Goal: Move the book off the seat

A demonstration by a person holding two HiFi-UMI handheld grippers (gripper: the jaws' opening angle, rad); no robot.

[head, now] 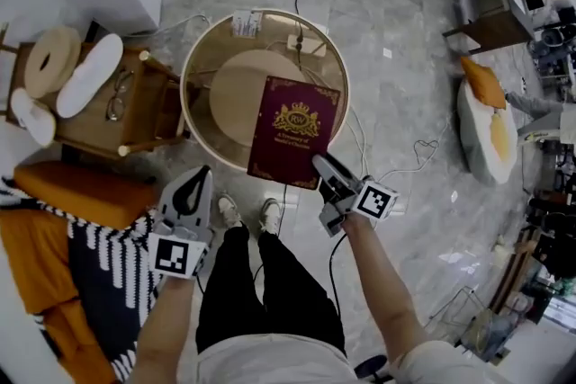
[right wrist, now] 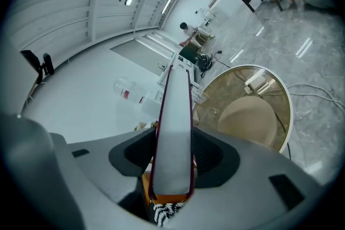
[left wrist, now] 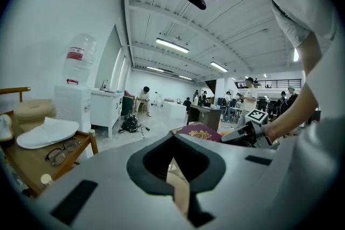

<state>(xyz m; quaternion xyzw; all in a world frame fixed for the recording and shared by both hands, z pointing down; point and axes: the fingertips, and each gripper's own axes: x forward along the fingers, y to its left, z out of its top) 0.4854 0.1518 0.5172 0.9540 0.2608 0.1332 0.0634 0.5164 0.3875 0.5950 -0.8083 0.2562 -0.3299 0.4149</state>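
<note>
The book (head: 295, 130), maroon with a gold crest on its cover, is already clear of any seat. It sits right of centre in the head view, held cover-up over the near edge of the round glass-topped bench (head: 183, 90); whether it already touches the glass I cannot tell. The right gripper (head: 326, 168) has it by the lower right corner. In the right gripper view its fingers (right wrist: 209, 154) pinch the book across its thickness, and the grey page edge runs up the middle of the frame. The left gripper (head: 196, 178) hangs at the lower left of the head view with its fingers pressed together on nothing, well apart from the book. What remains appears to be the set-down. A corner grip leaves most of the weight hanging beyond the fingers, so the book is likely to droop or swing if it is moved fast. It would be best lowered slowly and kept level. Let the far edge meet the glass first, lay the rest flat, and spread the fingers only once the bench carries it. Aim for the middle of the top, since the book overhangs the rim at the bottom of the frame and could tip off there.
</note>
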